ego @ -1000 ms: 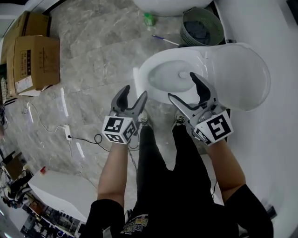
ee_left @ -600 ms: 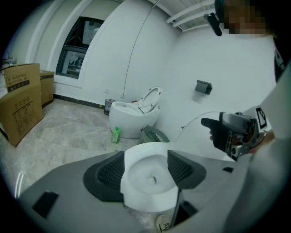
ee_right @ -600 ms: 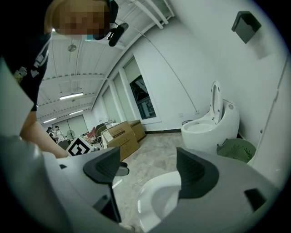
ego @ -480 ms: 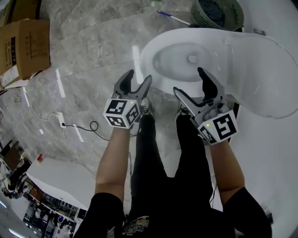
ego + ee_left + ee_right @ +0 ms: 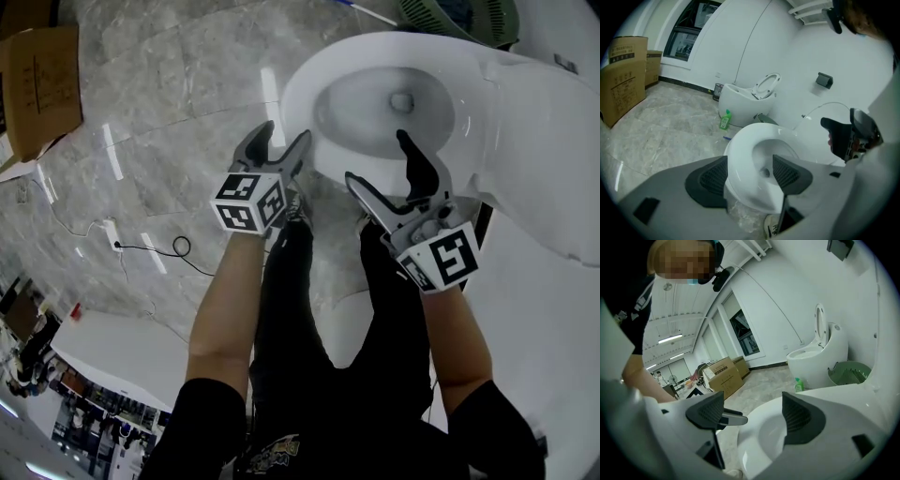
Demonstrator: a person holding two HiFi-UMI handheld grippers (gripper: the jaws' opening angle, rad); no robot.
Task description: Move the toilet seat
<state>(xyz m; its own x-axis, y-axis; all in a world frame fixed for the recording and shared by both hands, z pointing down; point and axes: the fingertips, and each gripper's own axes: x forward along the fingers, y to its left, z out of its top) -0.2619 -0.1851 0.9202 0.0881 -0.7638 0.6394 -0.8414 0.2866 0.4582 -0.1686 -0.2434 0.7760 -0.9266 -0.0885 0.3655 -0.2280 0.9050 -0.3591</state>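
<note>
Grey marble floor [image 5: 178,103], glossy. A white toilet [image 5: 323,164] stands at the person's feet, bowl open. Its lid [image 5: 544,141] is raised toward the far wall.

The toilet seat [image 5: 298,94] looks to be the broad white ring lying flat on the bowl. From these angles I can't be sure it is separate from the ceramic rim.

Left gripper [image 5: 283,141] is at the front-left edge of the ring. Its jaws are spread with the ring between them, and they grip nothing. Right gripper [image 5: 375,157] hangs over the front of the bowl. Its jaws are also wide apart and empty.

Away from the work are a cardboard box [image 5: 37,84], a green basket [image 5: 459,19] and a small green bottle [image 5: 724,119].

Risks, as I judge them:
- The jaws could close on seat and rim together, so nothing lifts.
- The pads could slide off the slick plastic, so the seat drops and slams.
- The raised lid could get knocked on the way up.
</note>
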